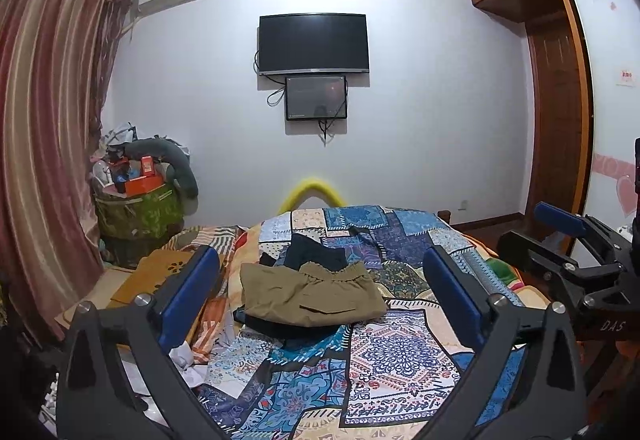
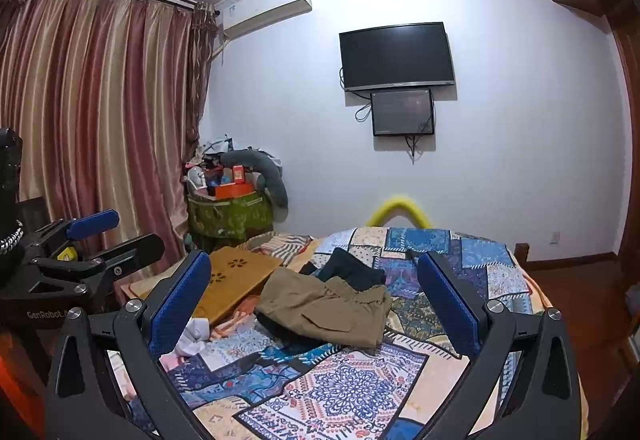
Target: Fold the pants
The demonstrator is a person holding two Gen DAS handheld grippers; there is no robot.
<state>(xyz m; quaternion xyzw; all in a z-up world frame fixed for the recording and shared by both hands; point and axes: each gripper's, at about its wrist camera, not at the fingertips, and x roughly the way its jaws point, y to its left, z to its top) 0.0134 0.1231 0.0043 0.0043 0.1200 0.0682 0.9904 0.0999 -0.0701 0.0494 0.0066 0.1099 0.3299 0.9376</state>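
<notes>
Grippers poised above khaki pants on a patchwork bed

The left gripper [image 1: 316, 272] and right gripper [image 2: 314, 276] hang above the bed [image 1: 400, 356], jaws spread wide and gripping nothing, side by side and apart from the cloth. The khaki pants [image 1: 312, 294] lie toward the middle of the bed, nearer its left edge, already bunched into a loose fold atop dark garments [image 1: 316, 250], waistband facing the far edge. Judged from here, a clean fold calls for lowering each gripper to an outer corner of the top layer only, pinching khaki without the dark cloth beneath, then lifting evenly to keep edges aligned.
</notes>
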